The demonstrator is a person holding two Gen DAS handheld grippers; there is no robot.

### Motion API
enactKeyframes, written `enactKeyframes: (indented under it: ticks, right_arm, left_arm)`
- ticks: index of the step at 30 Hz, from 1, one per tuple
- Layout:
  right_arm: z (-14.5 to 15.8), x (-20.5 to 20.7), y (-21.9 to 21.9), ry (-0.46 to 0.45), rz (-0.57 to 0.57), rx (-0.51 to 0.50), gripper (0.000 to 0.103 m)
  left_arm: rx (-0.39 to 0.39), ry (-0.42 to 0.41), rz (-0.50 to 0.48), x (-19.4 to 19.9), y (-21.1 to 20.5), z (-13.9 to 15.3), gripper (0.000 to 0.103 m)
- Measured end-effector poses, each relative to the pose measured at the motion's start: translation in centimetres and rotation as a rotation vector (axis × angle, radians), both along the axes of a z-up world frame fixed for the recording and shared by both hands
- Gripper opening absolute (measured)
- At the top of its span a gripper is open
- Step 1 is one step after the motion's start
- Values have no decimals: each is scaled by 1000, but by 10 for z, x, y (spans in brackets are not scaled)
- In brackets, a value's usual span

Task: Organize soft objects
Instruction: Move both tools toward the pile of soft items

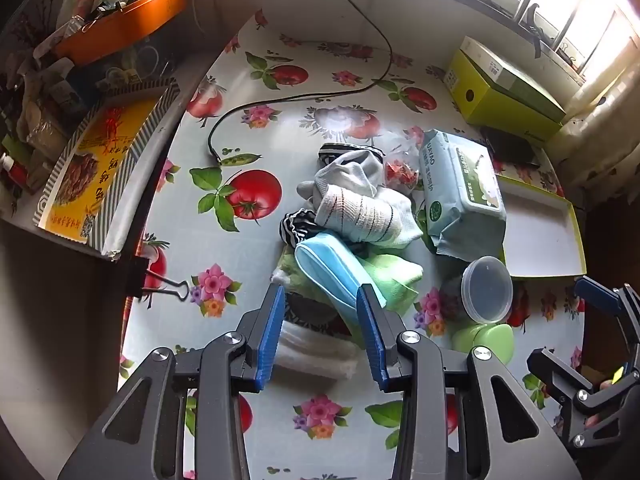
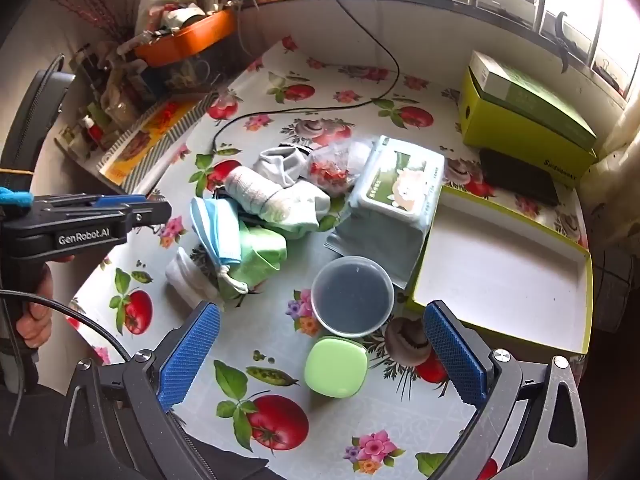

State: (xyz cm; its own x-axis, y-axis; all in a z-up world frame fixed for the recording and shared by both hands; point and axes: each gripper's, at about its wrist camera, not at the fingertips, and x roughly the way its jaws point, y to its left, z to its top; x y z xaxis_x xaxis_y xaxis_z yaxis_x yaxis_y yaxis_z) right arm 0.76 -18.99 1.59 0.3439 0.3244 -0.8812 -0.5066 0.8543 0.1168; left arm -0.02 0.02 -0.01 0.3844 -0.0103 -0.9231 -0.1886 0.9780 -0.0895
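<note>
a heap of soft things [image 1: 352, 216] sits in the middle of the flowered tablecloth [image 1: 224, 248]: rolled socks [image 1: 360, 210], a blue face mask [image 1: 336, 268] draped over a green cloth [image 1: 394, 276], and a folded white towel [image 1: 316, 350] at the near edge. the left gripper [image 1: 322, 322] hangs tilted steeply down over the near end of that heap, jaws apart with nothing pressed between them; the mask's lower end and the towel lie under the gap. the right gripper [image 2: 322, 354] is spread wide and empty, poised above a small green case [image 2: 336, 366] and a round clear tub [image 2: 352, 296], just beside the heap. judging from this, the step in hand is the first pick, likely the mask or the towel. to do it well, bring the left jaws down on one layer only, pinch near a folded edge rather than the loose middle, and lift slowly so the cloth beneath does not drag along; the open yellow-rimmed tray [image 2: 500, 276] to the right looks the natural place to put things, though that is a guess. past the heap lies a pack of wet wipes [image 1: 460, 196] with letters that look like "unio", not sharp enough to be sure. the side of the left gripper reads "genrobot.ai" in the right view. a yellow-green box [image 2: 524, 124] by the window has writing too blurred to read.
</note>
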Motion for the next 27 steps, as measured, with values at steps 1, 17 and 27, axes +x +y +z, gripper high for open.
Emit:
enactKeyframes:
  ticks: [1, 17, 27]
  right_arm:
    - [0, 0, 0, 2, 0, 2, 103]
    - [0, 4, 22, 20, 58, 14, 103]
    - [-3, 5, 25, 38, 70, 16, 103]
  left_arm:
    - [-3, 1, 0, 0, 0, 0, 39]
    - [8, 25, 8, -2, 9, -6, 39]
    - [34, 59, 14, 1, 8, -18, 39]
